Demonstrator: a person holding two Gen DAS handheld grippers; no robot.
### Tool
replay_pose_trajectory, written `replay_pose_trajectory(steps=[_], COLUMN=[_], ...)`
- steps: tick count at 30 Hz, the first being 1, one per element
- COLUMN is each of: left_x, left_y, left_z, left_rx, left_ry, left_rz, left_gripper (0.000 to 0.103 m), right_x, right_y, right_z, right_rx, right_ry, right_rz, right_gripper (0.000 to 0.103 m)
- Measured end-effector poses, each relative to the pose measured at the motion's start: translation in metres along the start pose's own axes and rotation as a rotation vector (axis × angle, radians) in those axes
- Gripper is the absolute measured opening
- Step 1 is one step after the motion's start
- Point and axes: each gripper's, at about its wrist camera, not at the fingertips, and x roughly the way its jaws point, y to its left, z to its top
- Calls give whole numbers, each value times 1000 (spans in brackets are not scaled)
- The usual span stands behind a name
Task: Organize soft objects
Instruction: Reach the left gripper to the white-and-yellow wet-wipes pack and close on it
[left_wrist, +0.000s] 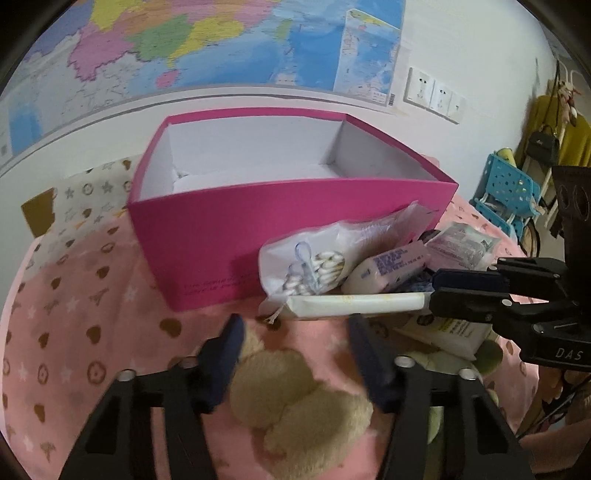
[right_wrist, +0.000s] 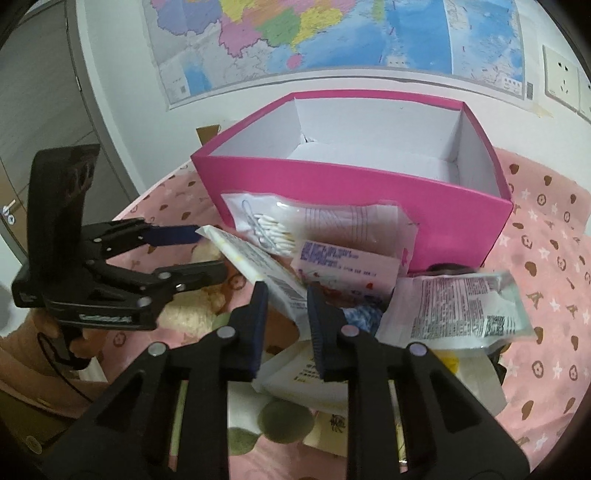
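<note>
1. Looking from the left wrist, the left gripper (left_wrist: 295, 332) hangs with fingers spread above a beige plush toy (left_wrist: 295, 398) that the right wrist view mostly hides.
2. The right gripper (left_wrist: 428, 295) pinches a flat white packet (left_wrist: 351, 304) by one end; its long axis runs sideways before the pink box (left_wrist: 280, 236).
3. A cotton swab bag (right_wrist: 269, 225) and other packets crowd beside the box on the pink cloth (left_wrist: 74, 332).

Magenta box (left_wrist: 288, 236), pink heart-and-star patterned cloth (left_wrist: 81, 332)
</note>
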Motion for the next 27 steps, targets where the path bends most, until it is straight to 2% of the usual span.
replay_pose_trajectory(steps=[5, 7, 12, 14, 16, 18, 20, 23, 27], left_x=[9, 10, 11, 12, 13, 14, 14, 17, 20], left_y=[-3, -4, -2, -3, -2, 1, 5, 8, 4], left_z=[6, 7, 11, 11, 13, 14, 14, 14, 13], left_rx=[43, 58, 63, 71, 72, 59, 42, 22, 37], left_ry=[-1, -5, -14, -12, -11, -8, -8, 0, 13], left_rz=[4, 9, 5, -4, -9, -22, -29, -50, -55], left_gripper=[35, 35, 35, 36, 37, 39, 40, 48, 48], right_x=[0, -3, 3, 5, 6, 5, -1, -8, -2], right_y=[-5, -5, -2, -2, -6, -11, -16, -16, -12], right_z=[-1, -4, -8, -8, -6, -4, -4, -2, -2], right_rx=[37, 35, -3, -8, -2, 14, 40, 33, 32], right_ry=[-2, -5, 19, 8, 3, -8, -42, -59, -31], right_rz=[-4, 3, -33, -42, -52, -55, -38, -39, -42], right_gripper=[25, 35, 36, 31, 15, 9, 7, 7, 11])
